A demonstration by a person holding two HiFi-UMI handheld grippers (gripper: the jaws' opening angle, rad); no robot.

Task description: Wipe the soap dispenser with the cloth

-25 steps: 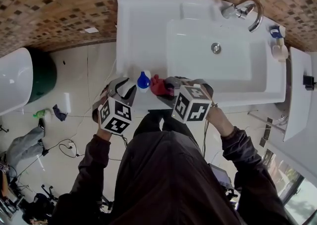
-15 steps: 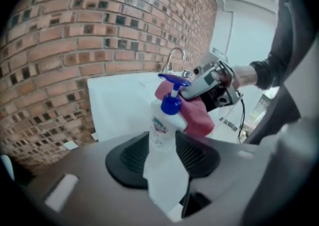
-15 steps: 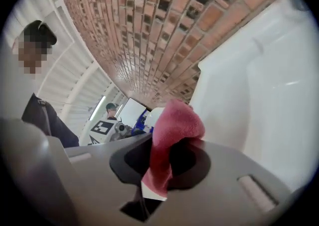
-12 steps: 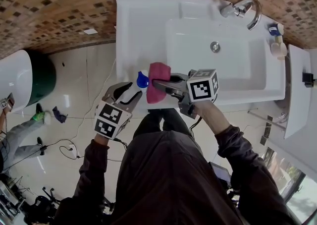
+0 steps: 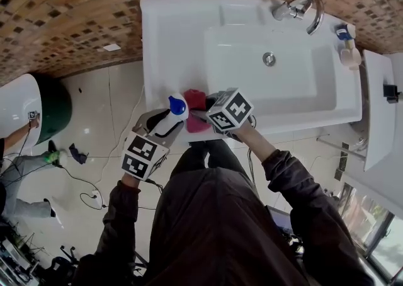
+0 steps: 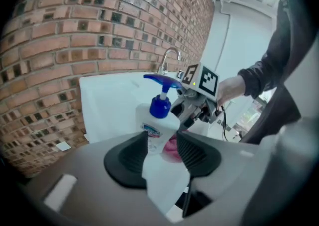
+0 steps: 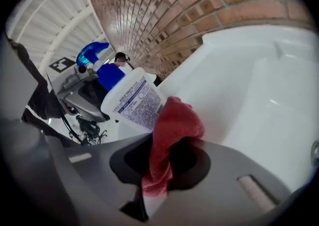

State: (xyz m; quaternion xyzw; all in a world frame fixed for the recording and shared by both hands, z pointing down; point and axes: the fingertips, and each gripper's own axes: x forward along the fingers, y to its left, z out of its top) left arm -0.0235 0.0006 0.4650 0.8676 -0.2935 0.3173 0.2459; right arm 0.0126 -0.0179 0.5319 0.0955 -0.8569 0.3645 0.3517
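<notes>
Near left corner of the sink (image 5: 350, 109): congested. The left tongs (image 6: 162, 140), jaws just opened wider, have the soap dispenser (image 5: 170, 120) tilted between them. The right tongs (image 7: 168, 150) set the cloth (image 7: 175, 120) against it, with no gap to pass through.

Basin (image 5: 252, 83) and left ledge (image 5: 157, 36): bare, passable.

Far side: closed by the brick wall (image 5: 75, 1).

Far right corner: occupied by the tap (image 5: 305, 11) and a small bottle (image 5: 347, 50).

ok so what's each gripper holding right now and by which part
Left gripper holds the soap dispenser by its lower body, though its jaws have just been opening; right gripper pinches the red cloth by a bunched fold.
</notes>
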